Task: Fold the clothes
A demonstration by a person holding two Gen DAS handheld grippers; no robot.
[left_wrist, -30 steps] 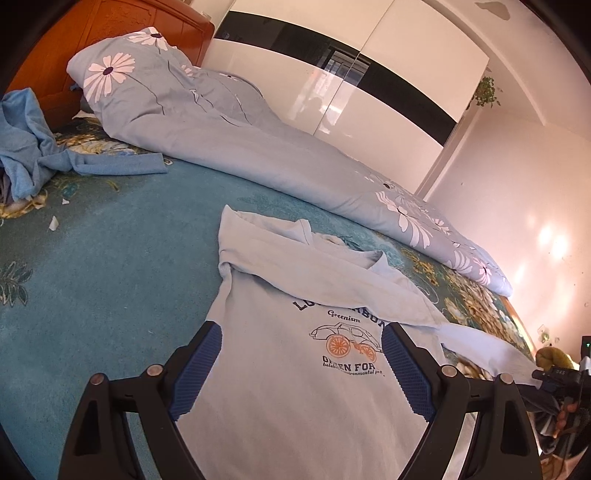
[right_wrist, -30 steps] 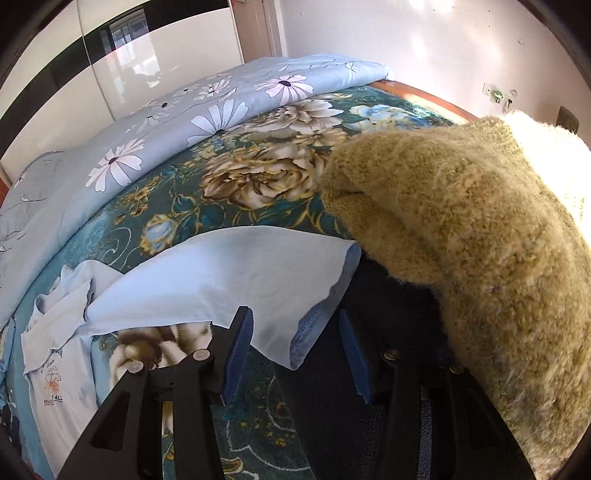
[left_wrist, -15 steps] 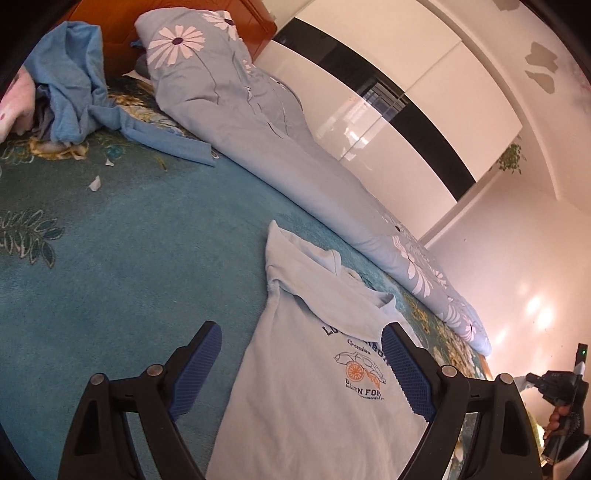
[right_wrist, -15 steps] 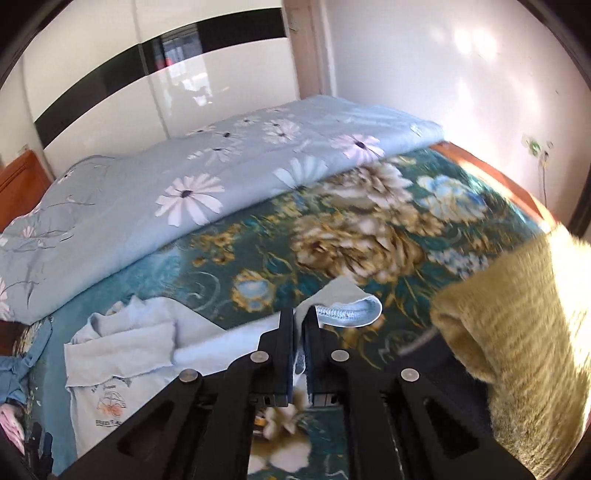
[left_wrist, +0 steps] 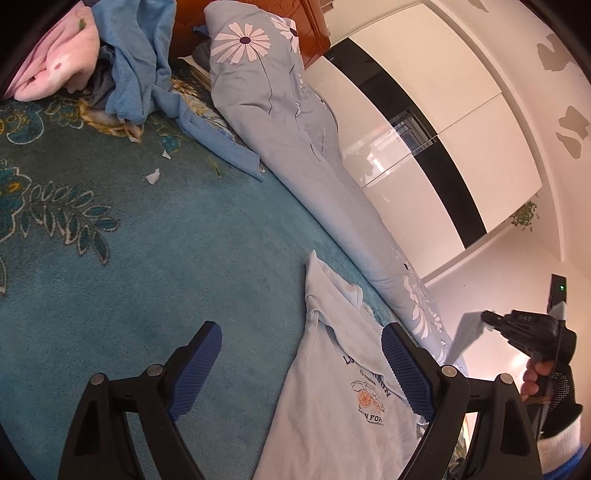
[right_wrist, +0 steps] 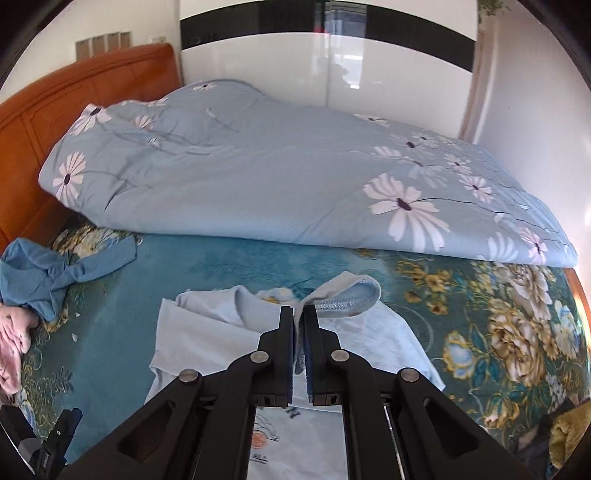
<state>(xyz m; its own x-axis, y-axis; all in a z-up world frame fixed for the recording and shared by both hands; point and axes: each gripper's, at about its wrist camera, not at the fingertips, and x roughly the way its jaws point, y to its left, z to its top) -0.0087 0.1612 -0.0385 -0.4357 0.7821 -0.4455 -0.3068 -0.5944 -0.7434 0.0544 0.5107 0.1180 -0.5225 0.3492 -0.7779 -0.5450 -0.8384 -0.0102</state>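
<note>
Sleeve lifted over the shirt

The right gripper (right_wrist: 298,314), open a second ago, now clamps the sleeve cuff (right_wrist: 345,295) at frame centre above the pale blue shirt (left_wrist: 332,413); the left gripper (left_wrist: 301,369) gapes empty over the shirt's edge, lower centre.

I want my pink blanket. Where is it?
The pink blanket is top left in the left wrist view, near the headboard, beside the crumpled blue garment.

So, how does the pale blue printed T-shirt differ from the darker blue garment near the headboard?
The pale blue printed T-shirt lies spread flat; the darker blue garment sits crumpled in a heap. The T-shirt bears a car print; the garment shows none. The right gripper is shut on the T-shirt's sleeve cuff; nothing grips the garment. Both rest on the teal floral bedspread.
</note>
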